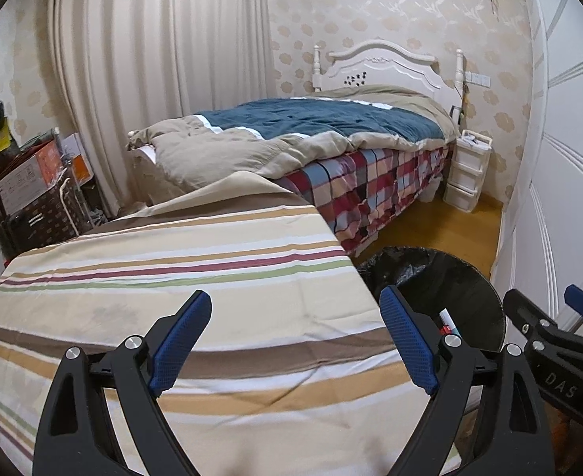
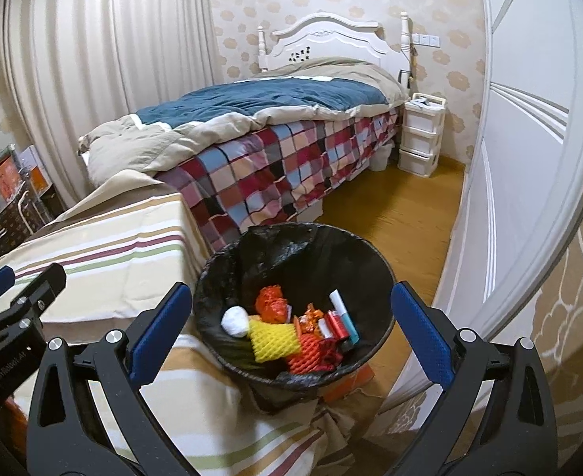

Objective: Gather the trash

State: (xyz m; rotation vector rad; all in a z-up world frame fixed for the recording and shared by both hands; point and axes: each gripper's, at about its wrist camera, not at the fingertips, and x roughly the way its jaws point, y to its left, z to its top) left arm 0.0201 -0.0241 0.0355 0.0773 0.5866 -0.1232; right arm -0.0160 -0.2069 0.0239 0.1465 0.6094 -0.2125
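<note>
Striped cloth (image 1: 180, 277) fills the left wrist view, and the left gripper (image 1: 295, 341) stands wide and empty above it, with the trash bin (image 1: 469, 277) just beside on the right. From the right wrist, the right gripper (image 2: 291, 341) is spread wide, holding nothing, over the trash bin (image 2: 228, 269), where a yellow foam net (image 2: 271, 337), orange wrappers (image 2: 271, 303) and a white ball (image 2: 235, 320) lie inside.

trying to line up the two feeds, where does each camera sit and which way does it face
Left wrist: on the left tool, over the striped cloth-covered table, facing the bed; open blue pads and the right tool show.
Right wrist: on the right tool, above the black lined trash bin; the left tool's tip shows.
Shared: bed, table, bin.
</note>
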